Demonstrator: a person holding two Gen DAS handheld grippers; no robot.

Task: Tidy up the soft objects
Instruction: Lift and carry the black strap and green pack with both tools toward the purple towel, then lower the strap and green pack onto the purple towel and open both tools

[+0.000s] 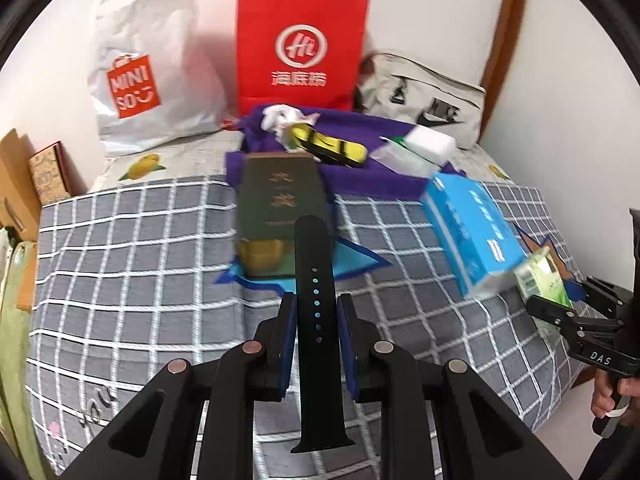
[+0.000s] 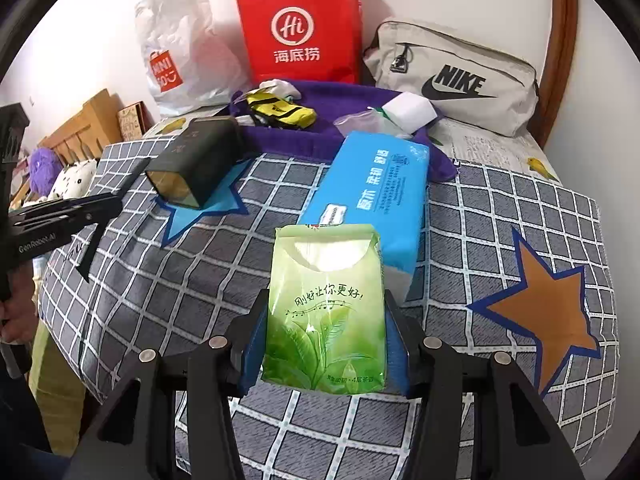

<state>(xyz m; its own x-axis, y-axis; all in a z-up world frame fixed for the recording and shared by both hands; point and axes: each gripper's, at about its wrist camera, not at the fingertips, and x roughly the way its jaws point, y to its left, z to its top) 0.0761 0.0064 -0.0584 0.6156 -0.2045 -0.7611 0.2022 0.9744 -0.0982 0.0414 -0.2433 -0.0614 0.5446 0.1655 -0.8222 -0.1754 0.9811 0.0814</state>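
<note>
My left gripper (image 1: 316,302) is shut on a black watch strap (image 1: 314,256) with a row of holes, held upright above the checked bed cover (image 1: 140,240). In the right wrist view that gripper (image 2: 102,204) shows at the left edge, the strap hanging from it. My right gripper (image 2: 326,300) is shut on a green pack of tissues (image 2: 324,320) printed with tea leaves, lifted above the cover. From the left wrist view, the right gripper (image 1: 560,308) and its green pack (image 1: 540,274) sit at the far right. A blue tissue pack (image 2: 372,196) lies just behind it.
A dark green box (image 1: 280,208) stands on a blue star patch (image 2: 208,208); an orange star patch (image 2: 544,312) lies right. Behind, a purple cloth (image 2: 320,136) carries a yellow-black item (image 2: 280,110) and a white block (image 2: 408,108). White, red (image 2: 300,24) and grey Nike (image 2: 452,80) bags line the wall.
</note>
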